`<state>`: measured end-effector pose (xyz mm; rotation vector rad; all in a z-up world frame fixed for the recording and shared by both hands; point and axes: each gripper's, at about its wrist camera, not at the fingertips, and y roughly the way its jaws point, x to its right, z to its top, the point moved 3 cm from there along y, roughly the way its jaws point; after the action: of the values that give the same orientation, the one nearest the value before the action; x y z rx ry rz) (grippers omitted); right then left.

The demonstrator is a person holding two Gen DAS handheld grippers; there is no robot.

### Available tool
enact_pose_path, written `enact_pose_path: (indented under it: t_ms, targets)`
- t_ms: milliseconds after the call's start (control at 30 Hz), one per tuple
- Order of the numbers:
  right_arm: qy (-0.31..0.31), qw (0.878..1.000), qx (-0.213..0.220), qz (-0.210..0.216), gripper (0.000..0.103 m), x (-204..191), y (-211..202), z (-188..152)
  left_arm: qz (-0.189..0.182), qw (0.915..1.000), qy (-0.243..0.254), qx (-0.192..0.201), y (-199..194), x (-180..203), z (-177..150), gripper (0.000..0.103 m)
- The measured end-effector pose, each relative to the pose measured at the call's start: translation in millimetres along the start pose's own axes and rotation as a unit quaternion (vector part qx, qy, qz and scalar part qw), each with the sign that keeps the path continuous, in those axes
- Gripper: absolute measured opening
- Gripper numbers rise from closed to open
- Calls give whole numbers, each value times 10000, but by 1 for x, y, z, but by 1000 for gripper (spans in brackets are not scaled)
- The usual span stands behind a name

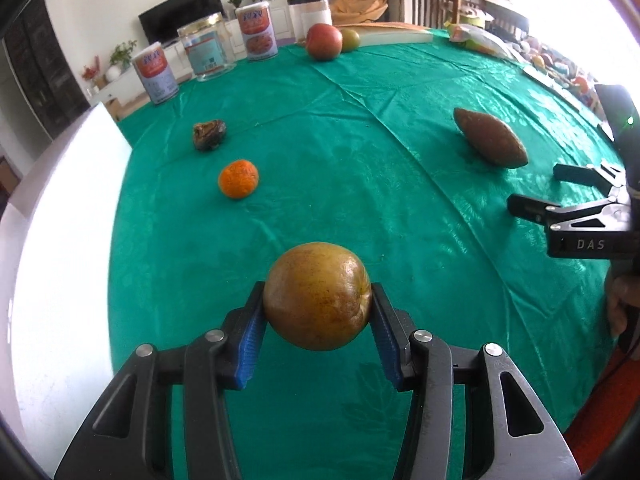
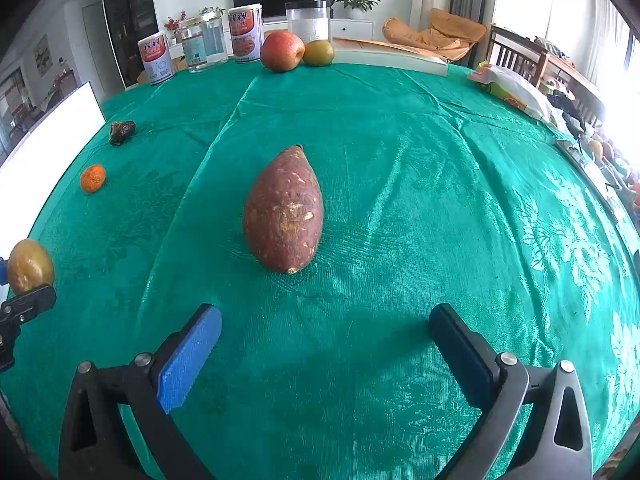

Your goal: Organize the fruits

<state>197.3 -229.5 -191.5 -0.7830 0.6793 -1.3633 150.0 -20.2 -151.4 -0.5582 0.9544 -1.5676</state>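
Left wrist view, left hand-held gripper clamped on brown-yellow fruit; right hand-held gripper apart, marked "DAS"

A green-clothed table carries a sweet potato, tangerine and apple.

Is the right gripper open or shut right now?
Open. The right gripper has its pads spread wide over bare green cloth, short of the sweet potato.

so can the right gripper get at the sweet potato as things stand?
Probably yes. The right gripper is open and empty, and the sweet potato lies straight ahead of it on bare green tablecloth with nothing between. The left gripper, shut on a yellow-brown fruit, is off to the side.
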Motion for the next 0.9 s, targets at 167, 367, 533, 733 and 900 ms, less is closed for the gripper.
enact_pose_path:
  t_ms: [167,367,533,733,900]
  targets:
    - [-1,10000,1,0,103,0,0,0,238,9996,129,77,2,2,-1,51]
    - [0,10000,2,-1,103,0,0,0,-810,9953,-528,-117,11,0,-7,51]
    - [2,10000,2,-2,103,0,0,0,-1120,9887,-995,-3,5,-20,-12,61]
    - [0,10000,3,-4,103,0,0,0,-1136,9867,-1158,57,-2,-36,-16,71]
    - [0,10000,4,-6,103,0,0,0,-1040,9868,-1241,74,-11,-47,-19,71]
